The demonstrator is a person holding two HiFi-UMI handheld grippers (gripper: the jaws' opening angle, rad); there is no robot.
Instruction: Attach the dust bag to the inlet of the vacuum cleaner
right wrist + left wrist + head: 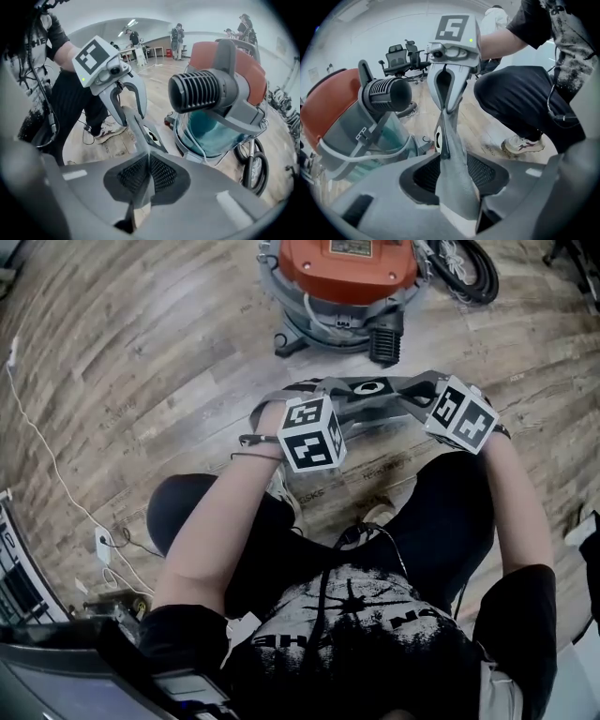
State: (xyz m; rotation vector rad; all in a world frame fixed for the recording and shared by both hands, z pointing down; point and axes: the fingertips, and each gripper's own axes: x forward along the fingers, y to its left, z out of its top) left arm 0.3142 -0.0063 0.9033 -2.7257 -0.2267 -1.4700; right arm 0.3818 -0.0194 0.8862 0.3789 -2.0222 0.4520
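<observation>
**Desk:** What's closest to the lens?

**Photographer:** A person crouching on a pale wood-plank floor, a handheld gripper in each fist. The left gripper has its jaws spread wide. The limp grey fabric dust bag runs between them, but the mesh pads stand clear of it on both sides, so nothing is pinched there.

**Desk:** So what holds the bag up?

**Photographer:** The right gripper. Its jaws are clamped tight on a thin fold at one end of the bag. From there the cloth stretches across to the left gripper, in front of the person's knees. I'd say that one firm pinch is there so the bag can't drop while the left side finds a better hold.

**Desk:** And the opening?

**Photographer:** The bag's white card collar with its dark hole sits mid-span between the two grippers and faces up in the head view. Holding the bag spread out likely leaves that hole free to line up.

**Desk:** Line up with what?

**Photographer:** Just beyond stands the orange-lidded vacuum cleaner with a clear teal-tinted tank. Its black ribbed round port, which I take to be the inlet, points toward the person. Bag and port are apart, and nothing is attached yet. A coiled black hose lies behind.
</observation>
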